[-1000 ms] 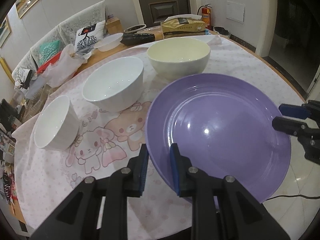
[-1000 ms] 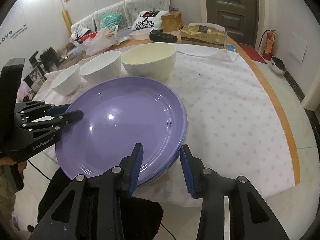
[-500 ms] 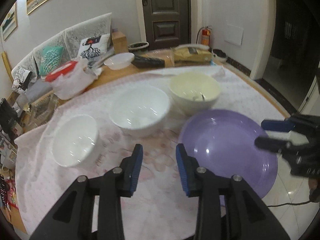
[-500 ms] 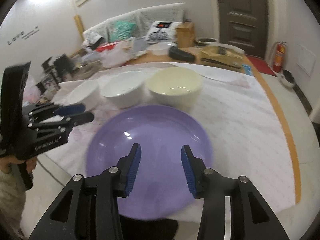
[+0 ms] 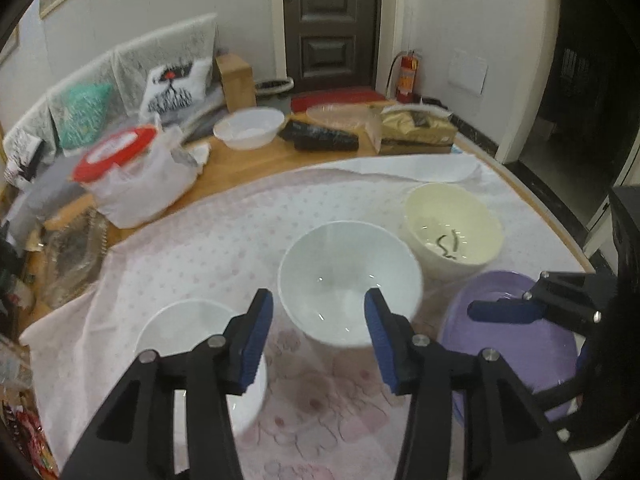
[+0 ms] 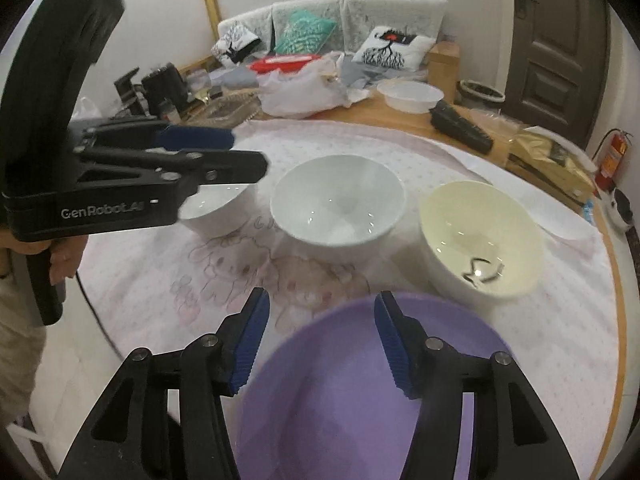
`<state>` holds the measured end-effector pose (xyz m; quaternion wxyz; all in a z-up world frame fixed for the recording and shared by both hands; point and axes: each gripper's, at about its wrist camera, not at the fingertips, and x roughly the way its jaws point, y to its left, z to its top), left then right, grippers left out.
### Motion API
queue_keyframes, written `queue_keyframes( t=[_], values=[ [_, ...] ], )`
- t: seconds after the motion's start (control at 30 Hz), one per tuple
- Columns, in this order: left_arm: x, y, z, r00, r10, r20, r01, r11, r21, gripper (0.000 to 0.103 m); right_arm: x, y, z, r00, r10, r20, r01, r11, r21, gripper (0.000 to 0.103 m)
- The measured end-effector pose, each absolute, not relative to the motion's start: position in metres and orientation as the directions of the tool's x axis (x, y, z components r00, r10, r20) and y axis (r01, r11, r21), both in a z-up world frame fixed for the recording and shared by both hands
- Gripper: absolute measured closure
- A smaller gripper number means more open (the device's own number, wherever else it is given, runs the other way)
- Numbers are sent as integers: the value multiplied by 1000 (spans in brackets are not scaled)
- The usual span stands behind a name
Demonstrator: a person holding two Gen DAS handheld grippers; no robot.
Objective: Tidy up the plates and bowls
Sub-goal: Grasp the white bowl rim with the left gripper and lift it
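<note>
A purple plate (image 5: 520, 344) (image 6: 340, 400) lies on the pink tablecloth at the near edge. Behind it stand a small white bowl (image 5: 180, 328) (image 6: 216, 212), a medium white bowl (image 5: 348, 280) (image 6: 336, 204) and a cream bowl (image 5: 452, 228) (image 6: 480, 236) in a row. My left gripper (image 5: 319, 312) (image 6: 216, 156) hovers above the two white bowls, its jaws opening with nothing held. My right gripper (image 6: 322, 308) (image 5: 492, 312) hangs over the plate's far rim, its jaws also opening and gripping nothing.
At the back of the table are a plastic bag with a red-lidded tub (image 5: 132, 176), a white dish (image 5: 248, 128), a black packet (image 5: 320, 140) and a gold box (image 5: 416, 128). The wooden table edge (image 6: 616, 320) curves on the right. A hand (image 6: 64, 256) holds the left gripper's handle.
Both grippers held the purple plate's rim a second ago. They have let go, drawn back and upward, and their jaws have widened. The plate now rests on the cloth.
</note>
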<state>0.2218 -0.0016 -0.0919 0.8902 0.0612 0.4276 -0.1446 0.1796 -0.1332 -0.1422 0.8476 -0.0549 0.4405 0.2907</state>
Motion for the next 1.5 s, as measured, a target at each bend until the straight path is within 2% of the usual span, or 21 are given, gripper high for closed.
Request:
queue_keyframes(
  t=[0.1, 0.13, 0.33, 0.57, 0.93, 1.5],
  values=[
    [249, 4, -104, 555, -211, -805, 293, 955, -48, 59, 193, -122, -150, 435, 431, -791, -541, 827, 153, 49],
    [254, 5, -107, 551, -204, -809, 290, 956, -43, 61, 197, -119, -153, 432, 431, -792, -542, 826, 154, 44],
    [279, -1, -126, 493, -224, -841, 324, 944, -62, 73, 216, -105, -165, 415, 417, -808, -532, 832, 156, 35],
    [289, -6, -129, 508, -186, -841, 323, 946, -14, 81, 227, -97, -175, 409, 412, -814, -522, 838, 161, 26],
    [300, -10, -139, 505, -113, -856, 308, 950, 56, 91, 235, -93, -178, 423, 393, -816, -508, 849, 146, 24],
    [273, -6, -138, 449, -128, -884, 352, 935, 44, 90, 208, -91, -172, 405, 396, -824, -545, 828, 130, 24]
  ],
)
